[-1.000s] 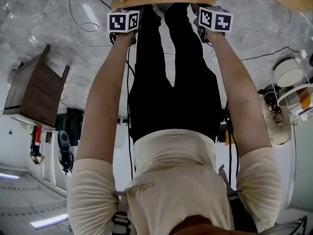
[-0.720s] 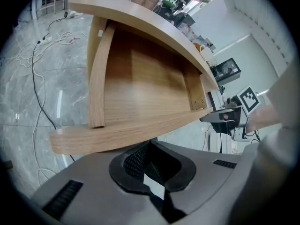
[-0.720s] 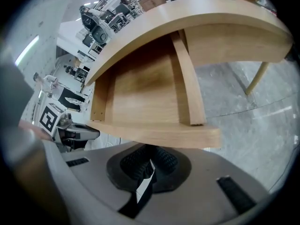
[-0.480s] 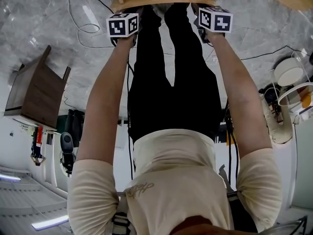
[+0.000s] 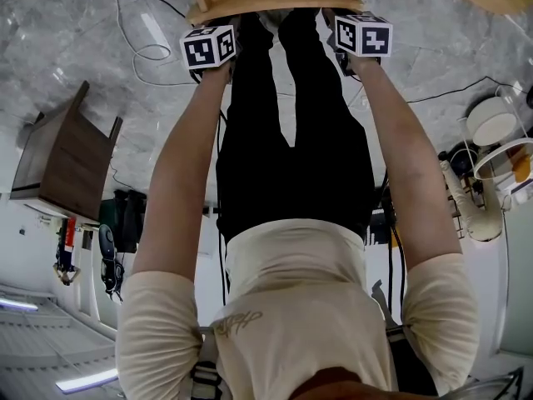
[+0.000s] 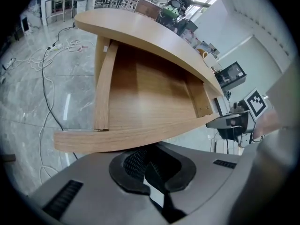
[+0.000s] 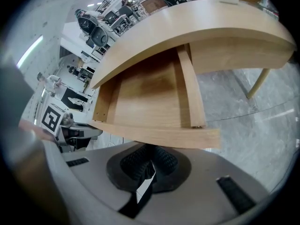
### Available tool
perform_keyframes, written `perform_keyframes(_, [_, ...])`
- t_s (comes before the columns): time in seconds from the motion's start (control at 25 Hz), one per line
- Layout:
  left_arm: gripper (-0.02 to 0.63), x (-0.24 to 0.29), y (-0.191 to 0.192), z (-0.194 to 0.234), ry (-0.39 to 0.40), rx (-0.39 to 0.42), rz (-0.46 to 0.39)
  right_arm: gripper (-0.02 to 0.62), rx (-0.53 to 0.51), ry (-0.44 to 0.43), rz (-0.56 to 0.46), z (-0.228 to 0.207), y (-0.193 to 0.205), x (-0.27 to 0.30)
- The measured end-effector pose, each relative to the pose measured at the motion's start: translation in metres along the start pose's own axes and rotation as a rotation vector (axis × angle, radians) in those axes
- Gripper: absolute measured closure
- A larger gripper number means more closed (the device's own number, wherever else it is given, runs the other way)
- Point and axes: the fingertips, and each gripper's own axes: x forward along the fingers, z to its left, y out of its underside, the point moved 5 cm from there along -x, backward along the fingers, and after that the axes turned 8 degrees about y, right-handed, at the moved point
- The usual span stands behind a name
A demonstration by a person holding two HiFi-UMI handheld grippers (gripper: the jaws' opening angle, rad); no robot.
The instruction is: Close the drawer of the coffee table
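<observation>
Now the left claw (image 6: 146,162) is shut with nothing in it. Its tips sit right up close to the front board (image 6: 126,138) of the drawer (image 6: 145,90). The right claw (image 7: 149,162), off to its side, is shut and empty too, close up to the same board. Past both claws, the drawer sticks out open from under the wooden surface (image 6: 154,34). Behind the claws, the person's arms (image 5: 179,182) reach straight out.
</observation>
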Motion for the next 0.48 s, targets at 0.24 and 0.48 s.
perform_keyframes(0.24, [0.601,-0.001,-0.012,0.002,-0.038,-0.005,-0.025,0.600,0.002,0.005,0.008,0.000,-0.010,0.000])
perform_keyframes(0.48, [0.601,0.001,-0.023,0.003,-0.046,0.002,-0.020,0.600,0.007,-0.003,0.009,-0.003,-0.020,0.001])
